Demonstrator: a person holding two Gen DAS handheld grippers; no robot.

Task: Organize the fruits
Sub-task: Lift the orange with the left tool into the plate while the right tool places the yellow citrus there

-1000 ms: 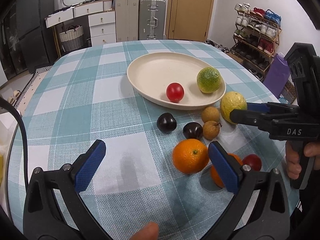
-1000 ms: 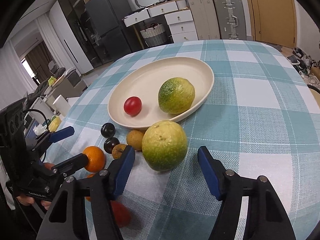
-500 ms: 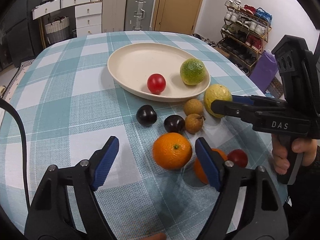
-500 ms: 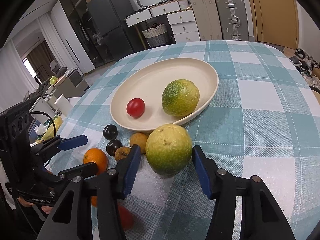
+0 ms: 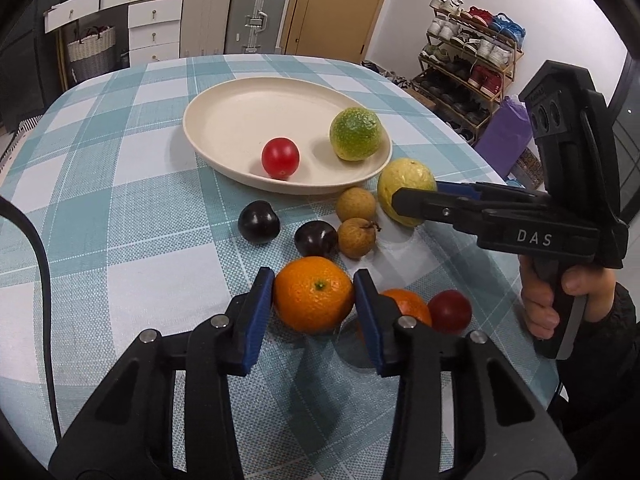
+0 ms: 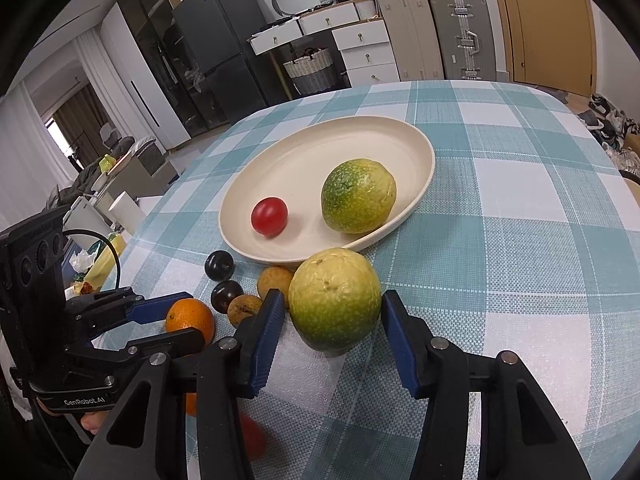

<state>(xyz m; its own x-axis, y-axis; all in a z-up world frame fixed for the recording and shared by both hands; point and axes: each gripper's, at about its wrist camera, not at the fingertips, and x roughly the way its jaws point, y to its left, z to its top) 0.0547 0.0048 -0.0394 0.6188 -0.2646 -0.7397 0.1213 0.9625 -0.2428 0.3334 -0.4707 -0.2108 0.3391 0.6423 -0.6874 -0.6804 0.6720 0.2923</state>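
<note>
Checked surface; cream plate holds green citrus and tomato. We see right hand-held gripper clamping yellow-green citrus beside plate, left hand-held gripper clamping orange.

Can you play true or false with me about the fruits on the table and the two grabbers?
1. The plate holds two fruits. True: a red tomato and a green citrus.
2. The left gripper has its pads around a banana. False: they sit on either side of an orange.
3. The right gripper straddles the yellow-green citrus. True.
4. The two dark plums are on the plate. False: both lie on the tablecloth in front of it.
5. The yellow-green citrus is already inside the plate. False: it is beside the rim, on the cloth.
</note>
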